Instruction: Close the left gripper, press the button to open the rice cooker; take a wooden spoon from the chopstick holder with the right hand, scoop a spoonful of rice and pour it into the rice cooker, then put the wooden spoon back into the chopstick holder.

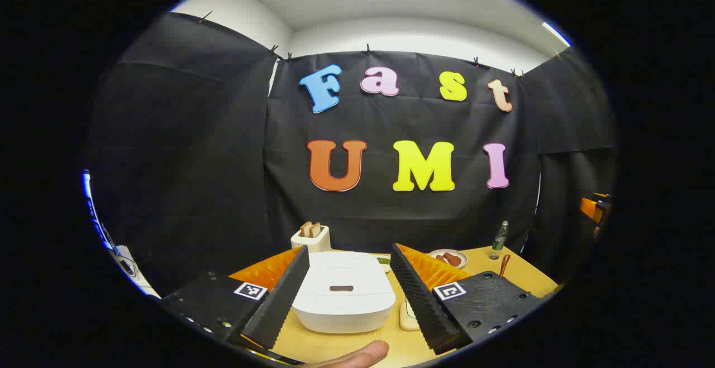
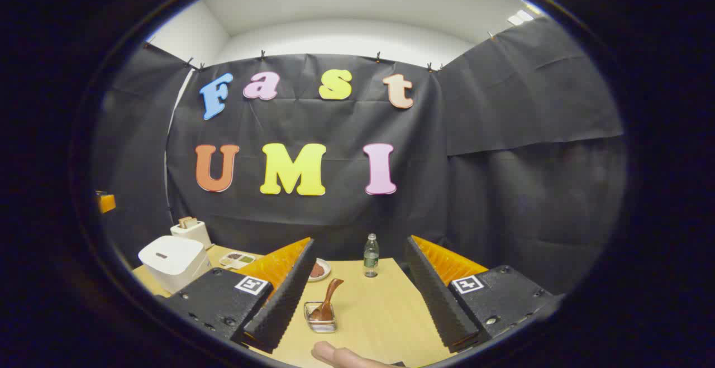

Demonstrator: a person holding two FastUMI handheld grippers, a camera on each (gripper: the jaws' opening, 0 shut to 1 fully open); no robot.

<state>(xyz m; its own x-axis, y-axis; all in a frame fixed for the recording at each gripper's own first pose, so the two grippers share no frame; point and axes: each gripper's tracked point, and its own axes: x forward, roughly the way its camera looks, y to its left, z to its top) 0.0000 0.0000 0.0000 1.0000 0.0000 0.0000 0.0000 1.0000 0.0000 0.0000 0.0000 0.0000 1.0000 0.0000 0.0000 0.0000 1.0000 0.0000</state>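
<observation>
The white rice cooker sits on the wooden table with its lid down and a dark button on top. My left gripper hovers open in front of it, one finger to either side. In the right gripper view the cooker is far to the left. A wooden spoon leans in a small clear holder just ahead, near the left finger of my open right gripper. The spoon's handle also pokes up behind the left gripper's right finger. Nothing is held.
A toaster with bread stands behind the cooker. A plate of reddish food and a green bottle are at the table's back. A small divided tray lies right of the cooker. A person's fingertip shows at the bottom.
</observation>
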